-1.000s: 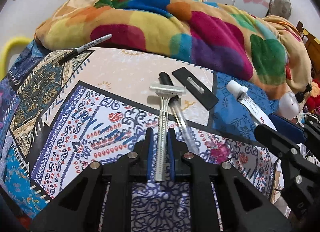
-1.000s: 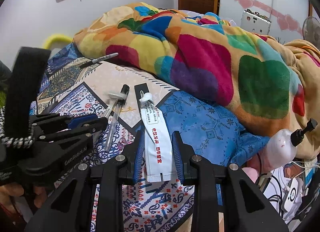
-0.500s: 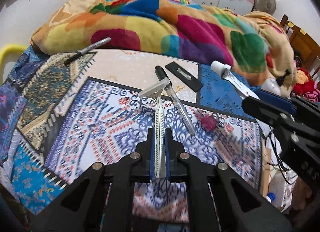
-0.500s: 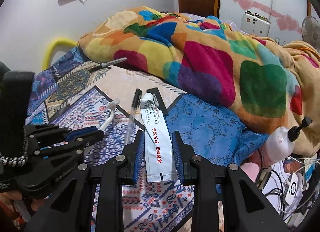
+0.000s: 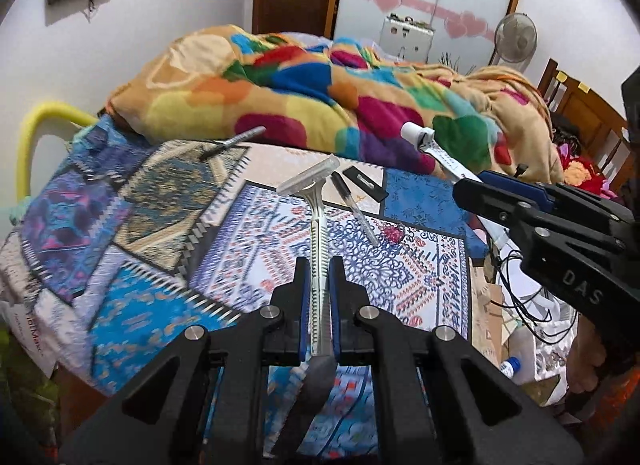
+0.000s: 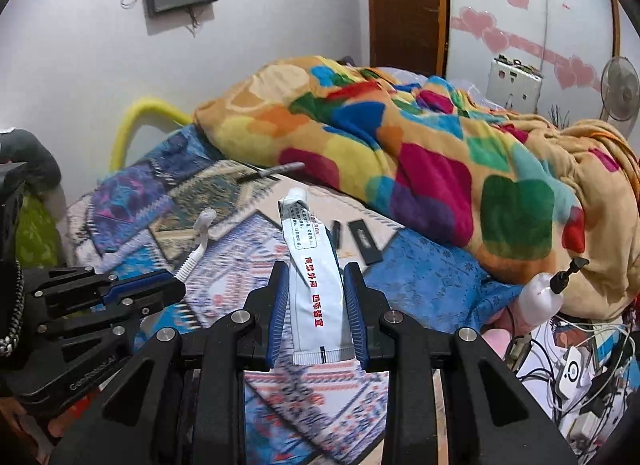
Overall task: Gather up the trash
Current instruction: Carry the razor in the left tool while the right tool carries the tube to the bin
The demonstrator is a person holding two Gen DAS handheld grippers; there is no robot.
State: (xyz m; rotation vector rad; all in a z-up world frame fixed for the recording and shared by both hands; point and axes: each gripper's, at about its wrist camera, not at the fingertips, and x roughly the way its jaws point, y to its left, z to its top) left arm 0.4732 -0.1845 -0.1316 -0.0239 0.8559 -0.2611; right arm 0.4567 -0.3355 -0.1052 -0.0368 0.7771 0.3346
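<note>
Left gripper (image 5: 319, 285) tilted downward, clamping razor (image 5: 316, 221), right gripper (image 6: 316, 297) likewise, clamping tube (image 6: 310, 265)

1 razor (image 5: 318, 221), 1 tube (image 6: 314, 289), 1 pen (image 5: 356, 205), 1 marker (image 5: 234, 141), 1 black card (image 5: 366, 183), 1 blanket (image 5: 320, 105).

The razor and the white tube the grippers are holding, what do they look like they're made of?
Razor: looks like pale, semi-clear moulded plastic, with a ribbed handle and matte sheen. Tube: probably soft laminate or thin metal, glossy white with printed text, flat crimped tail and a white cap that looks plastic.
</note>
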